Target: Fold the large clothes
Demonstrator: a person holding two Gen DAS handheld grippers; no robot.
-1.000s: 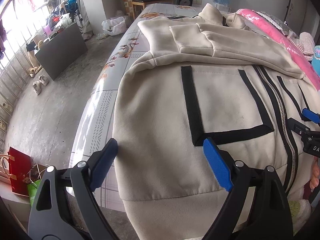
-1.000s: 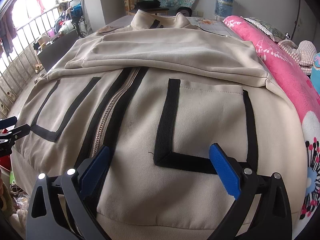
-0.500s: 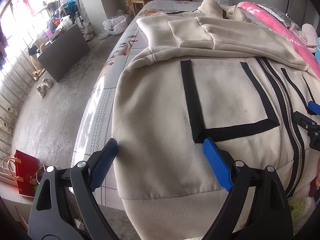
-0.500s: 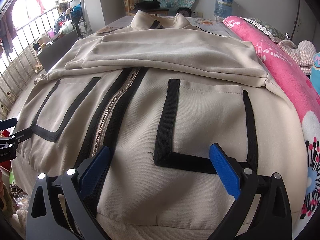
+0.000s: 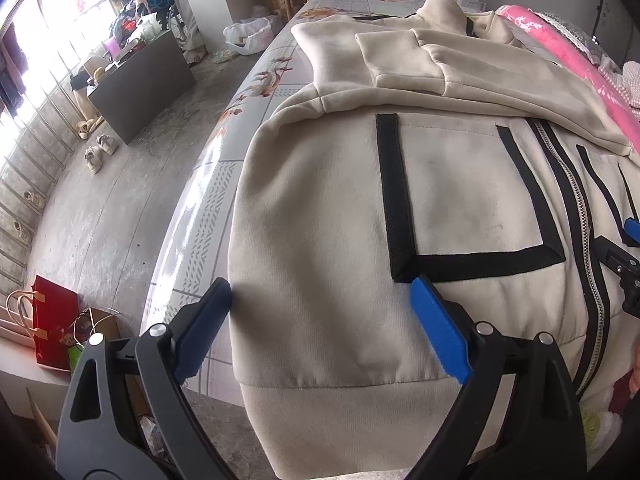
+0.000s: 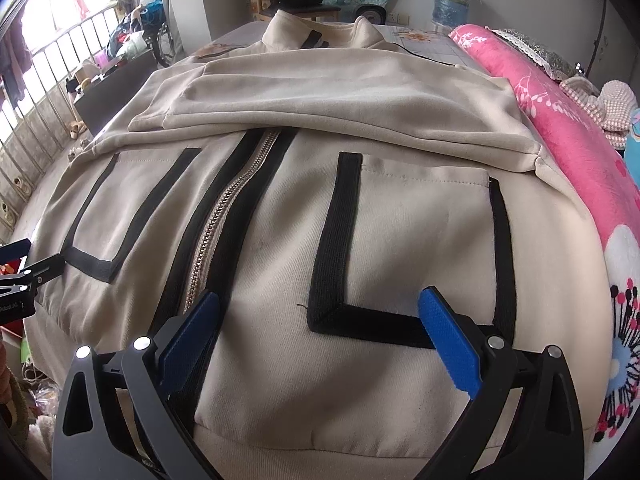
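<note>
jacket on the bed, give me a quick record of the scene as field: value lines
garment: cream zip-up jacket with black trim, lying front up on the bed
sleeves: both folded across the chest
zipper: closed, running down the middle
hem: ribbed band hangs over the near bed edge
left gripper: open, hovering over the jacket's lower corner by its black-trimmed pocket
right gripper: open, over the other pocket, near the hem
beside jacket: pink blanket
</note>
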